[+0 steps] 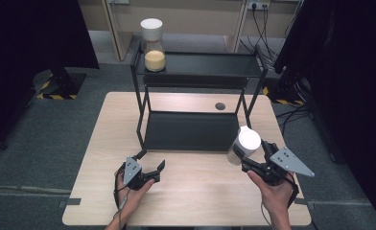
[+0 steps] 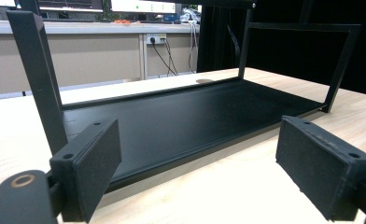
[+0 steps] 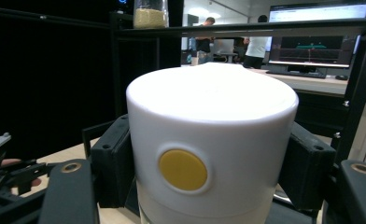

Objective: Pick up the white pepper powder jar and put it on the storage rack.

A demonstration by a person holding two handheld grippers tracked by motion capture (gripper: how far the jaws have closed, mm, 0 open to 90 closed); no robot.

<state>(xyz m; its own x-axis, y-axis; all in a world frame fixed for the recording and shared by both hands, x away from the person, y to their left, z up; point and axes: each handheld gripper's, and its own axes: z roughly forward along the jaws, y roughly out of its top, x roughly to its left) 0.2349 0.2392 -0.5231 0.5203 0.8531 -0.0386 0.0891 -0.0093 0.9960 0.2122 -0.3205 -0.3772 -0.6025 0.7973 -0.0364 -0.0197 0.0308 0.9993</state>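
High view: I stand at the near edge of a pale wooden table [image 1: 191, 201], a gripper in each hand. My left gripper [image 1: 150, 165] sits low over the table just in front of the rack's near left corner, jaws spread wide with nothing between them. My right gripper [image 1: 253, 153] is at the near right, its jaws closed on a jar [image 1: 243, 145] with a white lid; the jar tilts a little and stands just off the rack's near right corner.

The rack [image 1: 195, 129] is a black two-tier metal frame set at the middle of the table. Its lower shelf is bare. On the upper shelf, at the far left corner, stands a second jar [image 1: 153, 44] — white lid, clear glass, yellow grains in the lower part.

Left gripper view: my two pads [image 2: 95, 163] stand far apart, the lower shelf [image 2: 181, 116] lying straight ahead between them (its front lip is near the pads, not touching).

Right gripper view: the jar's lid [image 3: 214, 140] is clamped between my pads [image 3: 113, 165], one on each side and both touching it; a round yellow dot [image 3: 183, 170] marks the lid's near face. The second jar shows at the top left on the upper shelf — well apart from the held one. My left hand [image 3: 13, 172] shows at the lower left edge.
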